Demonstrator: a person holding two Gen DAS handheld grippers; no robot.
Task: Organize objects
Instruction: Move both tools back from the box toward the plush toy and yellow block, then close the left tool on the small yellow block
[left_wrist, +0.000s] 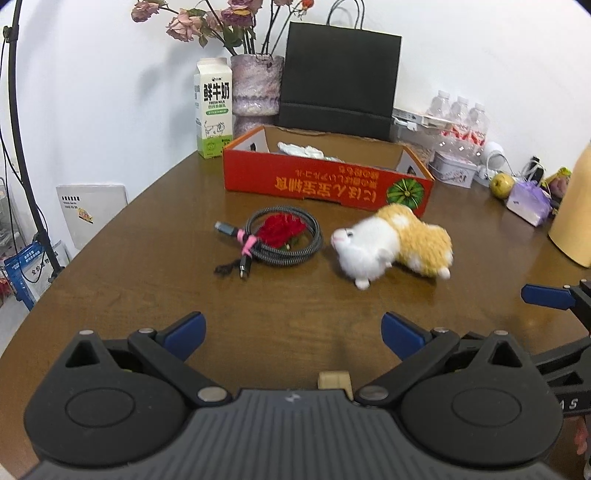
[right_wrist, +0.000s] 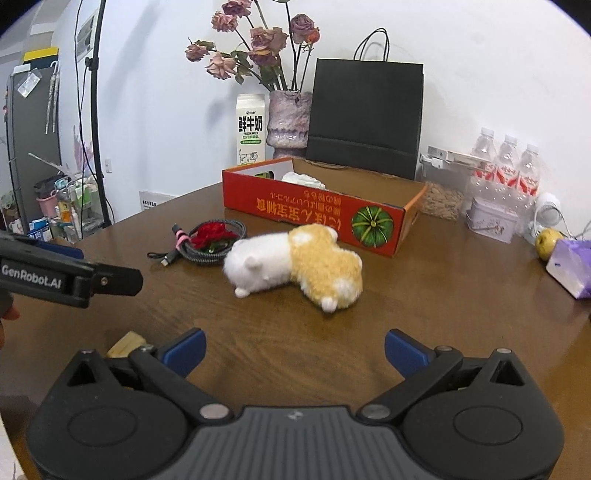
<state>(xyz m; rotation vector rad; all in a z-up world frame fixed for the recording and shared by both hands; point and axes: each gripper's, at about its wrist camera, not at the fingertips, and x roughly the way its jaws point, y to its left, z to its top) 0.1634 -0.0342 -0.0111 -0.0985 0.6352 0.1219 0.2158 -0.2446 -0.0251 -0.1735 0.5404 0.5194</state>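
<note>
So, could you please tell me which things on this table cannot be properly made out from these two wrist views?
- Red box contents: its front wall hides all but a white crumpled item in both views.
- Plush toy: motion-blurred in both views.
- Small tan block: the left gripper body cuts it off; the right gripper linkage partly covers it.
- Red item inside the cable coil: too small to identify.

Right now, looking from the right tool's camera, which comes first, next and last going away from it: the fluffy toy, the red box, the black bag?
1. The white-and-tan plush toy animal, lying on the brown table straight ahead of the right tool.
2. The red cardboard box, just behind the toy.
3. The black paper bag, standing by the wall behind the box.
</note>
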